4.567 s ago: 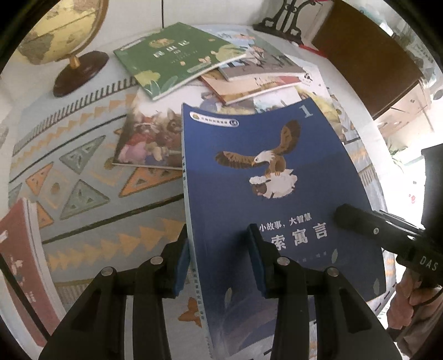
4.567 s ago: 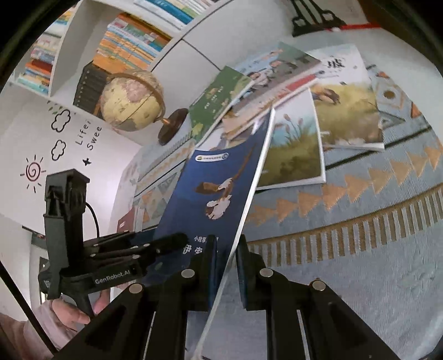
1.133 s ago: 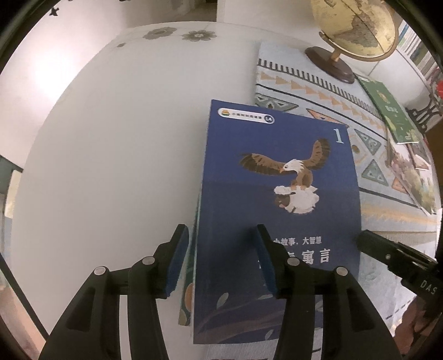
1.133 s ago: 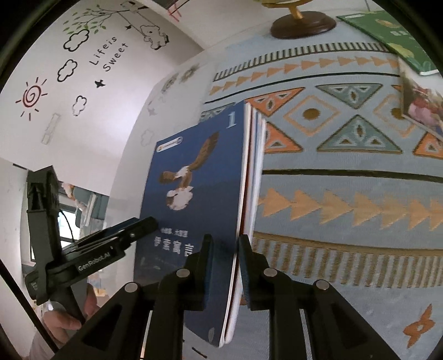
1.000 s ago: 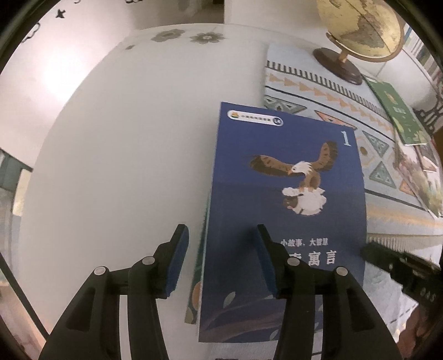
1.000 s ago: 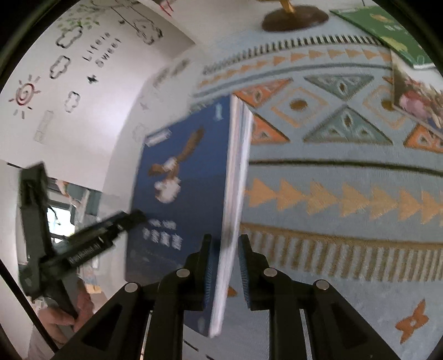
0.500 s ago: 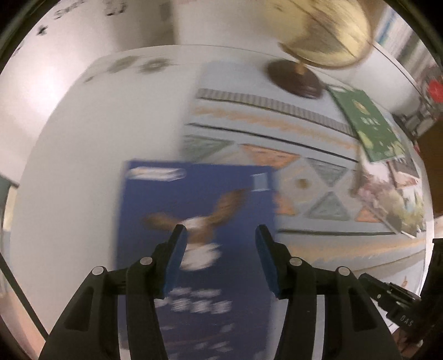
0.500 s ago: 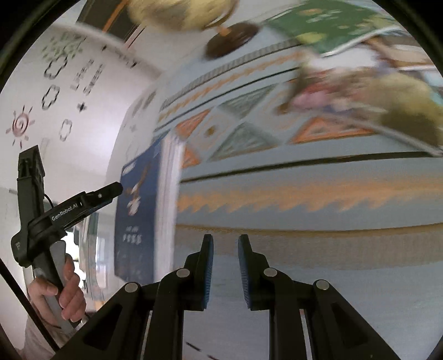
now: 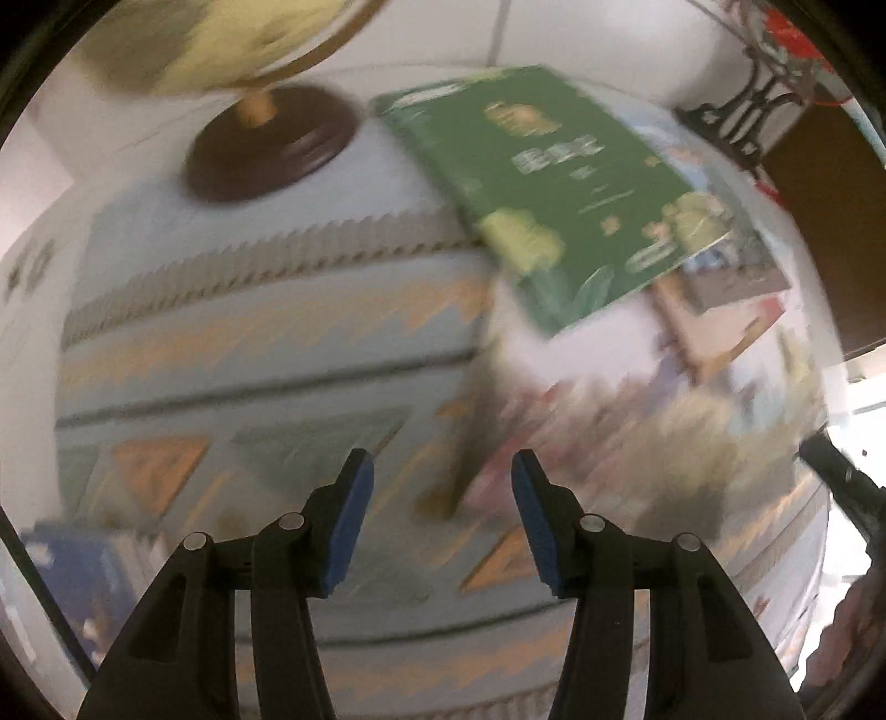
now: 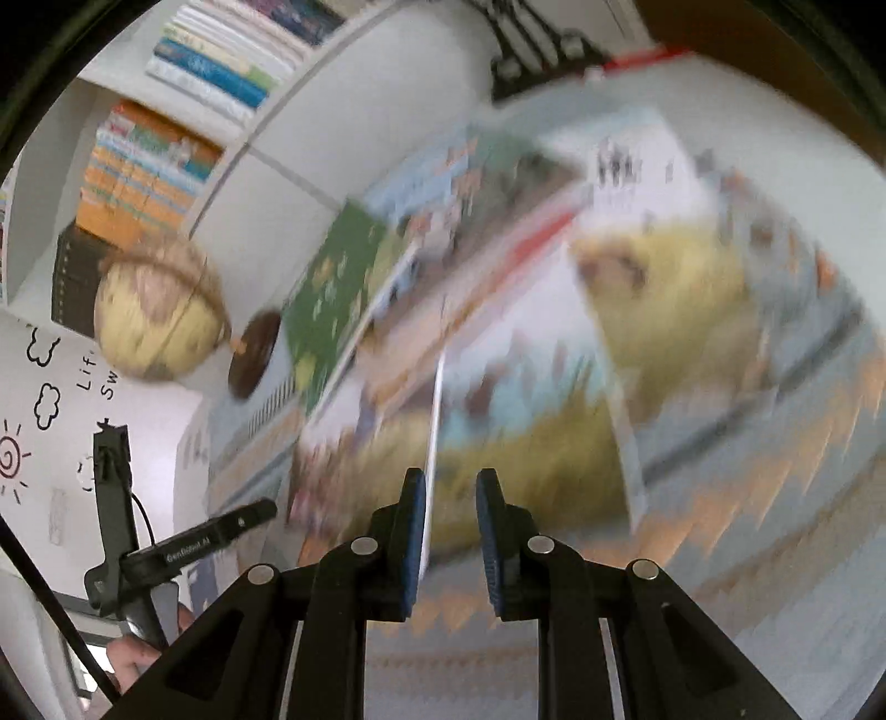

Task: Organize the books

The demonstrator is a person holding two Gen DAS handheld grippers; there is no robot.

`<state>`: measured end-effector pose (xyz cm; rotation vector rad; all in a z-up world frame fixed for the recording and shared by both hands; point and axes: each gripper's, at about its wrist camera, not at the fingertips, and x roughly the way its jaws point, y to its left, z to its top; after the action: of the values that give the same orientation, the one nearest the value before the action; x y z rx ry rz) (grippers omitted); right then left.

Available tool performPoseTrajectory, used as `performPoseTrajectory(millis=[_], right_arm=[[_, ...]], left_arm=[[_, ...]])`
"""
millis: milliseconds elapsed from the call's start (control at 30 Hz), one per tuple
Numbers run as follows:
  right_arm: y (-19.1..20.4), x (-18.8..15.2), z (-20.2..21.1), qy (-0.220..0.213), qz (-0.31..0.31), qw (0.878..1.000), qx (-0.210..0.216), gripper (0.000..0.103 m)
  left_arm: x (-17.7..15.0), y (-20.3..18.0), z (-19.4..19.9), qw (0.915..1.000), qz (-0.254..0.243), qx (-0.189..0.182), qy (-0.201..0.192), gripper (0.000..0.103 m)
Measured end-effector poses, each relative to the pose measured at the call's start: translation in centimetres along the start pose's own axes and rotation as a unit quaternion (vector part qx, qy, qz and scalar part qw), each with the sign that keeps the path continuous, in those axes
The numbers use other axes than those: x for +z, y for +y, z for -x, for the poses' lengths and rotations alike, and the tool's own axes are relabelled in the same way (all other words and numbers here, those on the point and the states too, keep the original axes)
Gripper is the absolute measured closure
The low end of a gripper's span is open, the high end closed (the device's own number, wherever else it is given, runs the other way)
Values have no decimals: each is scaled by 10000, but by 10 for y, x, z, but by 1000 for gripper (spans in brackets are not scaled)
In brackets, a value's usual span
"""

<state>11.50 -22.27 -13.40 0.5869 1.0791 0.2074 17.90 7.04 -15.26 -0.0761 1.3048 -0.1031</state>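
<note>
Both views are blurred by motion. My left gripper (image 9: 437, 515) is open and empty above the patterned cloth (image 9: 249, 343). Ahead of it lies a picture book (image 9: 559, 443), with a green book (image 9: 559, 183) on a loose pile further back. The blue eagle book (image 9: 72, 576) lies on a stack at the lower left. My right gripper (image 10: 451, 531) is open and empty, with the white edge of a grassy picture book (image 10: 526, 415) close by its left finger. The green book (image 10: 332, 293) shows behind it.
A globe (image 9: 232, 50) on a dark round base (image 9: 271, 149) stands at the back left of the cloth. A black metal stand (image 9: 747, 111) is at the back right. Wall shelves hold rows of books (image 10: 149, 171). The left gripper (image 10: 183, 548) shows in the right wrist view.
Both grippers have let go of the blue eagle book, left on the stack at the left, and swung right toward the scattered books. Both now stand open.
</note>
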Motion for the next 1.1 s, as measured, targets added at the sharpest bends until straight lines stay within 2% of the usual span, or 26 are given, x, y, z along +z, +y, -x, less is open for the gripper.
performPoseTrajectory(millis=[67, 167, 233, 267, 367, 400, 467, 567, 600, 767, 833, 867, 900, 1000, 1100], right_arm=[[-5, 31, 3, -232, 81, 9997, 93, 85], [-13, 76, -1, -331, 97, 9987, 379, 85], [-3, 115, -14, -285, 439, 9976, 458, 84], [2, 123, -20, -274, 597, 9969, 430, 83], [22, 157, -55, -97, 1056, 9928, 550, 73], [23, 159, -66, -1, 1115, 9925, 505, 69], [30, 162, -88, 217, 1300, 9903, 432, 63], [39, 156, -122, 599, 1619, 9843, 375, 59], [44, 155, -126, 505, 1736, 9825, 439, 53], [55, 151, -138, 576, 1700, 9800, 860, 39], [59, 146, -139, 655, 1878, 9754, 950, 38], [60, 142, -139, 759, 1898, 9726, 1107, 38], [60, 138, -140, 929, 1869, 9688, 1338, 37], [59, 119, -129, 887, 2025, 9664, 1313, 37], [51, 107, -121, 921, 1804, 9687, 1432, 37]], left_arm=[[17, -9, -4, 10000, 10, -60, -61, 48], [44, -10, -14, 9988, 394, -198, -195, 40], [57, -6, -22, 9964, 753, -302, -234, 39], [64, -3, -28, 9947, 949, -310, -252, 39], [76, 2, -43, 9918, 1227, -303, -183, 36], [78, 1, -41, 9912, 1254, -277, -327, 34], [83, -1, -44, 9914, 1240, -226, -352, 30], [89, -6, -48, 9929, 1110, -140, -416, 22], [91, -8, -50, 9933, 1070, -116, -417, 21], [92, -15, -53, 9939, 978, -149, -487, 14], [92, -20, -53, 9954, 775, -325, -451, 14], [91, -24, -54, 9965, 663, -328, -378, 8], [87, -28, -55, 9976, 558, -232, -336, 8], [71, -31, -50, 9975, 537, -339, -324, 9], [51, -28, -43, 9966, 601, -508, -249, 9]])
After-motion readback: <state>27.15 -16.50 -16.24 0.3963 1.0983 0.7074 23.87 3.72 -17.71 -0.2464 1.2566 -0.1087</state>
